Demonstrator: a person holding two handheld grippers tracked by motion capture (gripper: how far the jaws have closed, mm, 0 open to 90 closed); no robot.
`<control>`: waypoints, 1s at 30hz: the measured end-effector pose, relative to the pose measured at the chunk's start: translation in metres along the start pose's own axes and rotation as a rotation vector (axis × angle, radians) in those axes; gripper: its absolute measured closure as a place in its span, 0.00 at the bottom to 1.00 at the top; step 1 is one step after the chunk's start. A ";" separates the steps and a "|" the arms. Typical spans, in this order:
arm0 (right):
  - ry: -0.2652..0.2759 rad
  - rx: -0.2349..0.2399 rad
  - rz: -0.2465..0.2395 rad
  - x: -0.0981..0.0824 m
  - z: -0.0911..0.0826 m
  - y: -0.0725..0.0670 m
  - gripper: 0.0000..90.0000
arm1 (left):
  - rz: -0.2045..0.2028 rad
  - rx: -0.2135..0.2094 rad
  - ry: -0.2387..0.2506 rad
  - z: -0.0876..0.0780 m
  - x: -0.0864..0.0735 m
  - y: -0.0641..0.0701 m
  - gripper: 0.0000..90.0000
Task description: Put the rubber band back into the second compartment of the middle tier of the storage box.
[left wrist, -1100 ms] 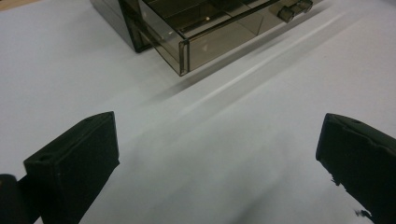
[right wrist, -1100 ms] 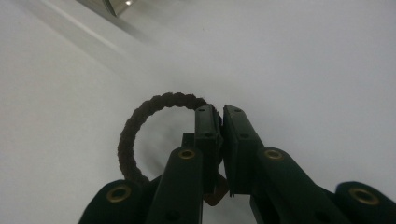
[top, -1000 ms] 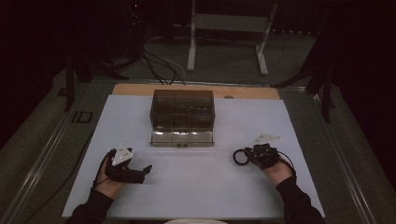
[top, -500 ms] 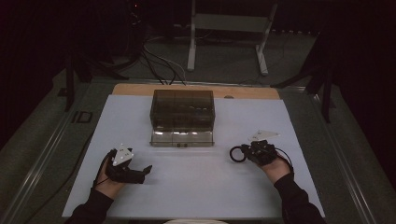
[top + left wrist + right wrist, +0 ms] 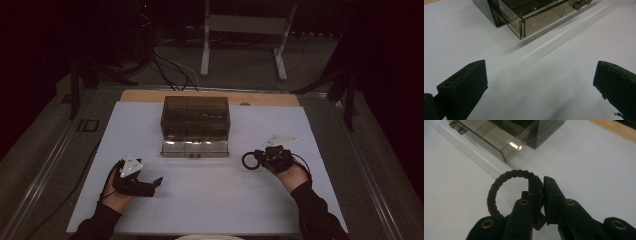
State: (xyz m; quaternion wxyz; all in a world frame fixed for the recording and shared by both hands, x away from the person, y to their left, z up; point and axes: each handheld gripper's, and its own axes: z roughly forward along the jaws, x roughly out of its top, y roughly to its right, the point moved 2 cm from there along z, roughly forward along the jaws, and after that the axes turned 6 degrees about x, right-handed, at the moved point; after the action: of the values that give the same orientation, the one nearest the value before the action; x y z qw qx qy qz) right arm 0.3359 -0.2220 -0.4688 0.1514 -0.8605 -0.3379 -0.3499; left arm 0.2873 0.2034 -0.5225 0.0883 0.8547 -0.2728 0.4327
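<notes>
A dark braided ring (image 5: 499,188) like a hair tie hangs from my right gripper (image 5: 542,181), whose jaws are shut on its right side. In the high view the ring (image 5: 249,160) sticks out left of the right gripper (image 5: 261,158), just above the white mat. A smoky clear plastic drawer box (image 5: 195,125) stands at the mat's middle, its bottom drawer pulled out a little toward me. My left gripper (image 5: 156,182) rests on the mat at the lower left, its jaws wide apart with nothing between them. The box corner (image 5: 522,23) shows ahead of the left fingers (image 5: 465,85).
A white mat (image 5: 210,200) covers the table, with a wooden strip (image 5: 145,95) along its far edge. Cables and a metal stand (image 5: 240,30) lie on the floor beyond. Bare mat lies between the two hands in front of the box.
The right gripper has lifted a little and drifted left toward the box with the ring in it. The left gripper has stayed put.
</notes>
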 end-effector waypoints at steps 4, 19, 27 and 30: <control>0.007 0.006 -0.004 0.005 -0.001 -0.002 0.95 | 0.000 -0.002 -0.004 0.000 0.000 0.000 0.01; 0.030 0.022 -0.029 0.024 0.003 -0.010 0.95 | 0.001 -0.002 -0.005 0.000 0.000 0.000 0.01; 0.044 0.028 -0.033 0.035 0.007 -0.013 0.95 | 0.003 -0.001 -0.008 0.000 0.000 0.001 0.01; 0.048 0.032 -0.041 0.038 0.009 -0.015 0.95 | 0.001 0.000 -0.006 0.000 0.000 0.000 0.01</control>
State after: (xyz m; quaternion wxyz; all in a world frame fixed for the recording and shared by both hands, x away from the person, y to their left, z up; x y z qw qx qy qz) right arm 0.3505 -0.1887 -0.4477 0.1658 -0.8423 -0.3573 -0.3679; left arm 0.2869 0.2033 -0.5227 0.0871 0.8559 -0.2736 0.4302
